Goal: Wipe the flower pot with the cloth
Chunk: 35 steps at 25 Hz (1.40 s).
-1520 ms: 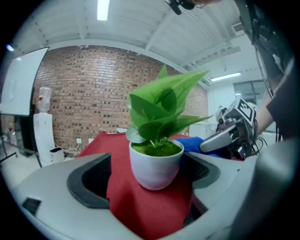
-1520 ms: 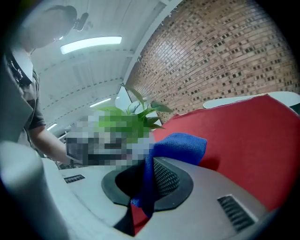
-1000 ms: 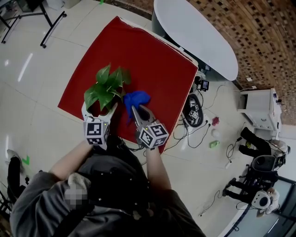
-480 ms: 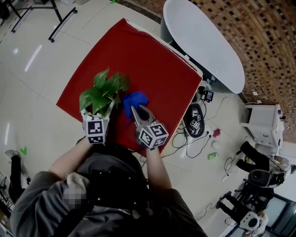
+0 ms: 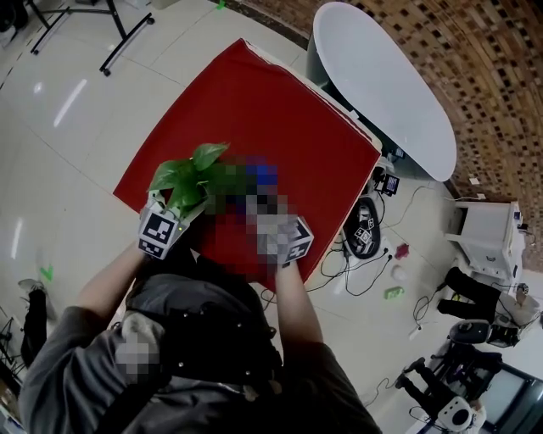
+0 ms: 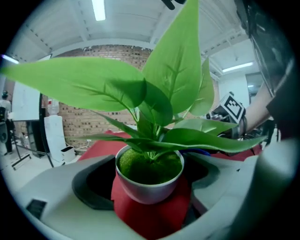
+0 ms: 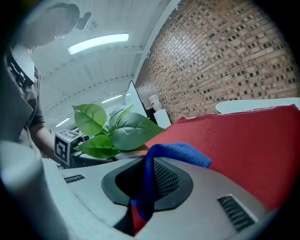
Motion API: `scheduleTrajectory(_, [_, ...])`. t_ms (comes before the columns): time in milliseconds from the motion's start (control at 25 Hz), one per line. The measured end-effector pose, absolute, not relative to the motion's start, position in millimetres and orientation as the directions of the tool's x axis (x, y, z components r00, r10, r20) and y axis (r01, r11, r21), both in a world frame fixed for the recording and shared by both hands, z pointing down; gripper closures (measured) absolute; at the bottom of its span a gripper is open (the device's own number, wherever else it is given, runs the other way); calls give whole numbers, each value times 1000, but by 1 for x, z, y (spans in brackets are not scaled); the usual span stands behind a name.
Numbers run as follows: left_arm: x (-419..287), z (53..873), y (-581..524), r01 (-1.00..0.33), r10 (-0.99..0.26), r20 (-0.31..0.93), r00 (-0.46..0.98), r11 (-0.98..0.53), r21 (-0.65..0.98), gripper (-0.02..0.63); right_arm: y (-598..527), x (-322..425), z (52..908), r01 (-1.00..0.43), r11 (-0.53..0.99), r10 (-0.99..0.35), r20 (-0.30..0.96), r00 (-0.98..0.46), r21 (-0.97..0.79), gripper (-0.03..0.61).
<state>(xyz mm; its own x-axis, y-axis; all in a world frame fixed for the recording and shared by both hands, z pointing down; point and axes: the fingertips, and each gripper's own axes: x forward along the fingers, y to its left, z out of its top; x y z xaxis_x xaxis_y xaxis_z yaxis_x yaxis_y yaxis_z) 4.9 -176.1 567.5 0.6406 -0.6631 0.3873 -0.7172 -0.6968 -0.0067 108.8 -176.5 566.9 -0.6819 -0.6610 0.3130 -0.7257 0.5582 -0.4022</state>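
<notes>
A small white flower pot (image 6: 149, 185) with a green leafy plant (image 5: 191, 174) sits between the jaws of my left gripper (image 5: 172, 212), which is shut on it above the near edge of the red tablecloth (image 5: 280, 119). My right gripper (image 7: 145, 187) is shut on a blue cloth (image 7: 180, 152), which hangs out over its jaws. In the head view the blue cloth (image 5: 265, 174) is just right of the plant, close to its leaves. A blurred patch hides the space between them, so I cannot tell whether cloth and pot touch.
A white oval table (image 5: 382, 85) stands beyond the red one. Cables and small devices (image 5: 369, 225) lie on the floor to the right, near a white box (image 5: 484, 229). Black stand legs (image 5: 110, 25) are at the top left, more equipment (image 5: 458, 364) at the bottom right.
The left gripper has drawn the potted plant towards the table's near-left edge. The right gripper has brought the blue cloth up beside the plant.
</notes>
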Motion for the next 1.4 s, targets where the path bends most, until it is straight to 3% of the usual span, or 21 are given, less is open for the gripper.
scheduleTrajectory(360, [-12,565,-183,-393,-365,405,838,-919,-15,138,-211,87,567,-741,508,-690,308,-655,-439,517])
scheduleTrajectory(600, [-19,572,-200,-211,-182,413,892,-977,24,138,-232,52,579,-690,549,-641,293,-710,-472,517])
scheduleTrajectory(960, [-11,573,-209,-137,-115,395,912,-990,29,137,-240,37,575,-612,547,-617,220,-756,-571,517])
scheduleTrajectory(1400, [-14,572,-205,-171,-147,357,922,-985,34,135,-215,34,571,-618,518,-639,214,-739,-591,518])
